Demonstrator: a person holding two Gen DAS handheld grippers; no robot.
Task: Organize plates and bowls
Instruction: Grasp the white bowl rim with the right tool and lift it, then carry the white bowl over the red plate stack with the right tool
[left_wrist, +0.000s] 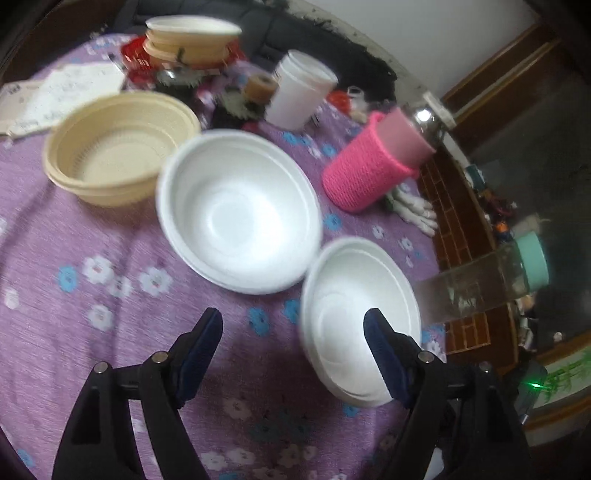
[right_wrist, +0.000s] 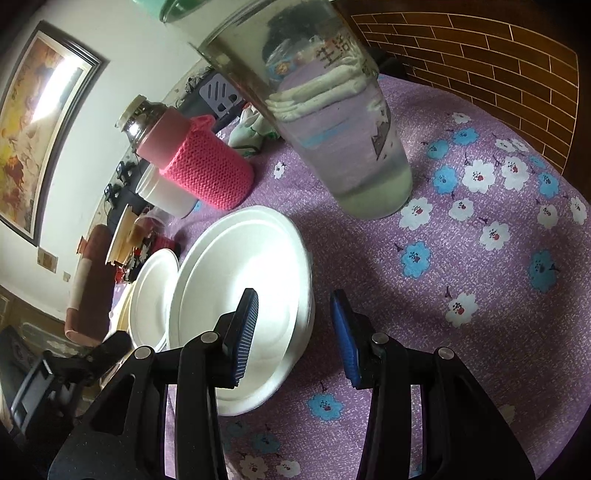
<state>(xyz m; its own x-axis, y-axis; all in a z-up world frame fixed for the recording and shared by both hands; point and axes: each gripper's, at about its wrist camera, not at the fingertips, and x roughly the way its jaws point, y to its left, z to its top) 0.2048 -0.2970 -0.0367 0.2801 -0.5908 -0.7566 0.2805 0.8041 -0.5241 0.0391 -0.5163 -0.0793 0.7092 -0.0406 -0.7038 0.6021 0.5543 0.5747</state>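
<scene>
Bowls sit loose on the purple floral tablecloth (left_wrist: 55, 236), and we take the near white foam bowl (left_wrist: 360, 317) as our landmark. A second white foam bowl (left_wrist: 238, 210) touches its far rim, and beyond that one rests a beige bowl stack (left_wrist: 118, 147).

Our left gripper (left_wrist: 293, 332) hangs spread and empty, one finger over the landmark bowl's near rim, the other over bare cloth. Our right gripper (right_wrist: 295, 325) is also spread and holds nothing; its fingers straddle the rim of the landmark bowl (right_wrist: 240, 295).

We judge the step in hand to be taking this bowl by its rim to nest it into its neighbour. To do that well, we would seat one finger inside the wall and one outside, close gently since the foam looks crushable, and lift straight up.

Only the right wrist view shows the clear water bottle (right_wrist: 332, 122) standing close beyond the bowl, and the pink knitted flask (right_wrist: 199, 162) behind it. Only the left wrist view shows the beige stack and another bowl pile (left_wrist: 192, 40) at the table's far side.
</scene>
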